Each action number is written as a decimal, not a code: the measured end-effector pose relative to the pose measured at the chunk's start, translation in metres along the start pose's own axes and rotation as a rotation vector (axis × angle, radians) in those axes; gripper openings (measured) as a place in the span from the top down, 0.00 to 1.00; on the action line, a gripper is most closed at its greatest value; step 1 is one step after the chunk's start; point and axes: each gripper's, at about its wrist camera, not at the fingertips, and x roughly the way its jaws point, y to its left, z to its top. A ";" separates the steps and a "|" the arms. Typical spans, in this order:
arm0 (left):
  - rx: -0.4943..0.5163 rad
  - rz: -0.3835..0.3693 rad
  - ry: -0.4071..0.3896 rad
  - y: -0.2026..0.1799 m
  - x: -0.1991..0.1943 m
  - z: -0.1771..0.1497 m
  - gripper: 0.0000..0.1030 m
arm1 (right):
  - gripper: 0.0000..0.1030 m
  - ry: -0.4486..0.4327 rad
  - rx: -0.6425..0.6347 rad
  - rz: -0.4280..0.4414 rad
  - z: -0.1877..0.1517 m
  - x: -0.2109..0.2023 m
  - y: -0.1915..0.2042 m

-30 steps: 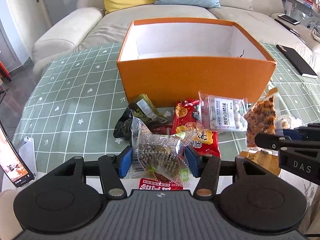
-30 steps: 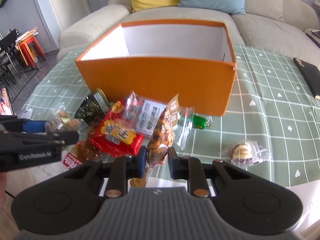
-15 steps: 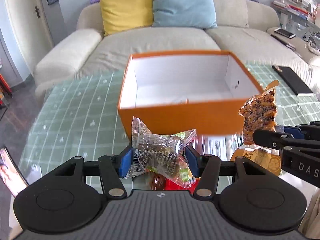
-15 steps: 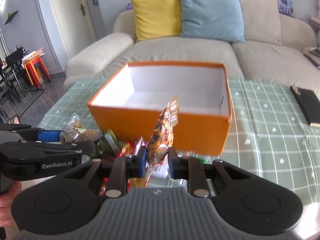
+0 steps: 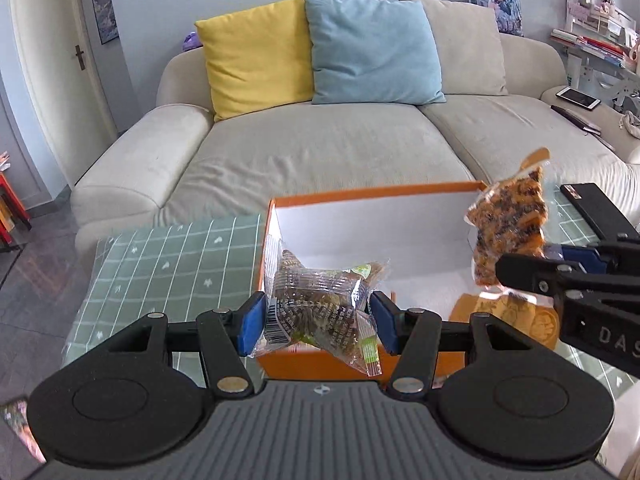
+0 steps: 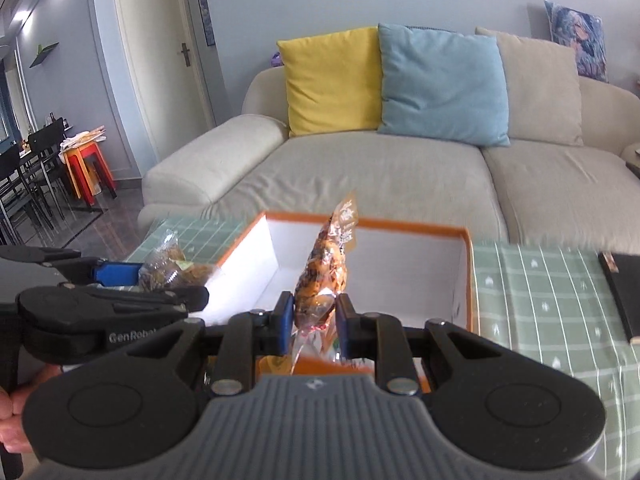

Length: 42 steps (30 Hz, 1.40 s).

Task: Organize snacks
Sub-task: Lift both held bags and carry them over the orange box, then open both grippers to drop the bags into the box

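My left gripper (image 5: 316,316) is shut on a clear packet of brown snack (image 5: 320,304) and holds it over the near left part of the open orange box (image 5: 372,194). My right gripper (image 6: 314,314) is shut on an orange-brown snack bag (image 6: 326,268), held upright over the same box (image 6: 466,276). In the left wrist view the right gripper (image 5: 568,268) and its bag (image 5: 508,224) sit at the right. In the right wrist view the left gripper (image 6: 116,276) and its packet (image 6: 172,266) sit at the left. The box's white inside shows no snacks.
The box stands on a table with a green checked cloth (image 5: 168,268). A dark notebook (image 6: 622,292) lies on the table to the right. A beige sofa (image 5: 320,148) with yellow, blue and beige cushions stands behind the table.
Both grippers have risen from the snack pile and moved forward with their packets, from in front of the box to over its opening. The pile has dropped out of view.
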 end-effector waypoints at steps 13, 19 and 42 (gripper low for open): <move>0.030 -0.021 0.140 -0.014 0.080 0.016 0.38 | 0.82 0.133 -0.023 -0.042 0.020 0.086 -0.024; 0.050 -0.024 0.216 -0.023 0.112 0.007 0.38 | 0.82 0.255 0.009 -0.046 0.008 0.121 -0.040; 0.118 0.003 0.330 -0.048 0.156 -0.003 0.22 | 0.81 0.439 0.027 -0.081 -0.013 0.161 -0.059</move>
